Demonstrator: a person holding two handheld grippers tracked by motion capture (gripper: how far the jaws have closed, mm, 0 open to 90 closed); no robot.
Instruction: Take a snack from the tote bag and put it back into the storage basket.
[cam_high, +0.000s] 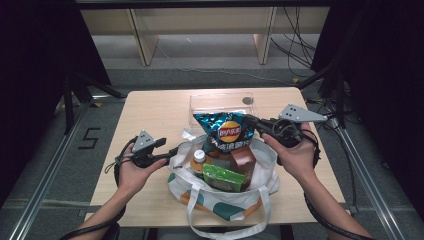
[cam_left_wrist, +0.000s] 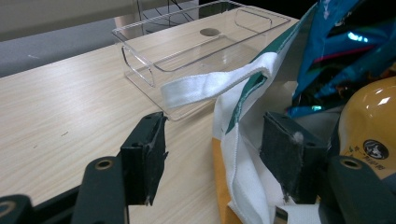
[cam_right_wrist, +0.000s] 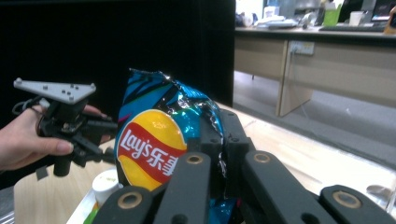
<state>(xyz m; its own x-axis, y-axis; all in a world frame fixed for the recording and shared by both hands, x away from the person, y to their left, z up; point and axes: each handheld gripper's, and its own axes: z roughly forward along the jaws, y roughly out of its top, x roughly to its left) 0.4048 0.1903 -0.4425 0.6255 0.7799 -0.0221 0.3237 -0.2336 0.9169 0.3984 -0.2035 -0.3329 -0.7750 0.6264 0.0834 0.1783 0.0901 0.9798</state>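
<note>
Left gripper (cam_high: 172, 150): jaws apart, straddling rim of tote bag (cam_high: 225, 202), not yet clamped; cloth edge between pads, left gripper view. Bag fabric limp, will fold; best pinned at hem.
Inside bag: bottle (cam_high: 199, 161), green packet (cam_high: 223, 178), brown carton (cam_high: 243, 159).
Chip bag (cam_high: 226, 131): upright, above bag mouth, in front of clear tray (cam_high: 220, 102) on table (cam_high: 155, 112). Light, air-filled, slick foil, contents crushable; take by top seam or side edge.
Right gripper (cam_high: 251, 122): jaws closed on chip bag's edge.

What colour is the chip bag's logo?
Yellow circle with a red banner on the chip bag; clearest in the right gripper view.
</note>
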